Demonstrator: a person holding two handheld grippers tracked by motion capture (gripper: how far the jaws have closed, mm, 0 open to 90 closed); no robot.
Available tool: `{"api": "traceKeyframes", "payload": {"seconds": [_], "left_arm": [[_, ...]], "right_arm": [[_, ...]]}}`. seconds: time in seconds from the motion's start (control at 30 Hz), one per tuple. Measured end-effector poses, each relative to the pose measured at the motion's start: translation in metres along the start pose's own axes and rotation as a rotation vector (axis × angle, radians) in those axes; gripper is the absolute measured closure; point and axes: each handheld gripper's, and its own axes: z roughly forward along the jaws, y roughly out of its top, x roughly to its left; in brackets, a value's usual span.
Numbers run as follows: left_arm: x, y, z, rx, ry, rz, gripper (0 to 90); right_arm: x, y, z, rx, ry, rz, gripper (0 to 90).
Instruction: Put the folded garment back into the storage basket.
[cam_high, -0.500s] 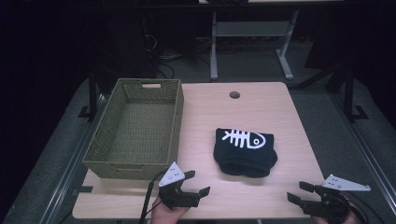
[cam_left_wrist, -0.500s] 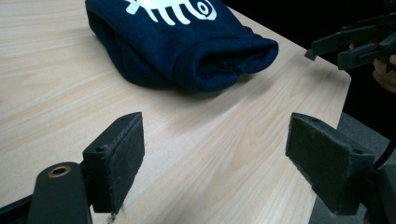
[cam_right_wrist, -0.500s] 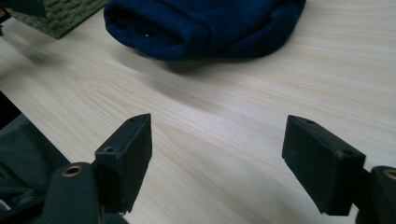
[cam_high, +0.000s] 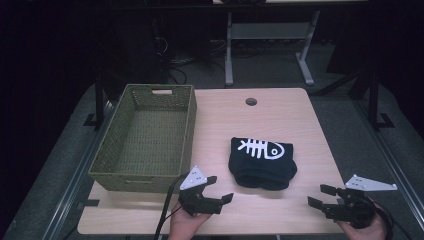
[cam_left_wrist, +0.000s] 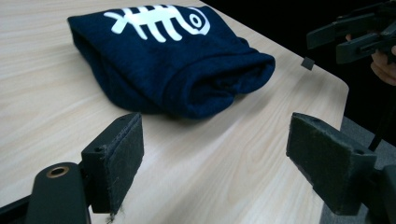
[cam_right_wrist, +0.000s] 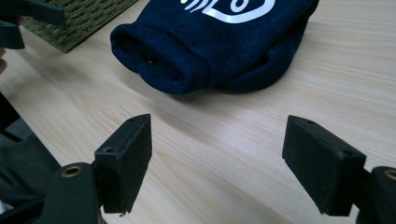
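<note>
Folded dark cloth (cam_high: 262, 162) lies mid-table, nearer near edge, right of basket (cam_high: 150, 135). Left gripper (cam_high: 212, 192) and right gripper (cam_high: 320, 197) flank it at near edge, jaws spread, empty: likely poised for two-sided lift into basket.
</note>
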Motion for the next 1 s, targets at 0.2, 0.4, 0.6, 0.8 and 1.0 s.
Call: {"api": "traceKeyframes", "payload": {"seconds": [0.2, 0.4, 0.6, 0.8, 1.0], "left_arm": [[0.001, 0.007, 0.015, 0.006, -0.003, -0.017, 18.7], [0.007, 0.018, 0.026, 0.021, -0.002, -0.035, 18.2], [0.014, 0.028, 0.034, 0.019, 0.017, -0.048, 18.2], [0.019, 0.034, 0.045, 0.022, 0.033, -0.072, 18.2], [0.026, 0.041, 0.059, 0.035, 0.053, -0.090, 18.2]], "right_arm": [[-0.004, 0.013, 0.004, 0.002, 0.006, 0.006, 23.4], [-0.005, 0.029, 0.009, 0.007, 0.011, -0.013, 23.4], [-0.007, 0.044, 0.018, 0.021, 0.011, -0.016, 23.4], [-0.010, 0.057, 0.028, 0.038, 0.010, -0.017, 23.3], [-0.015, 0.069, 0.037, 0.052, -0.001, -0.015, 23.3]]}}
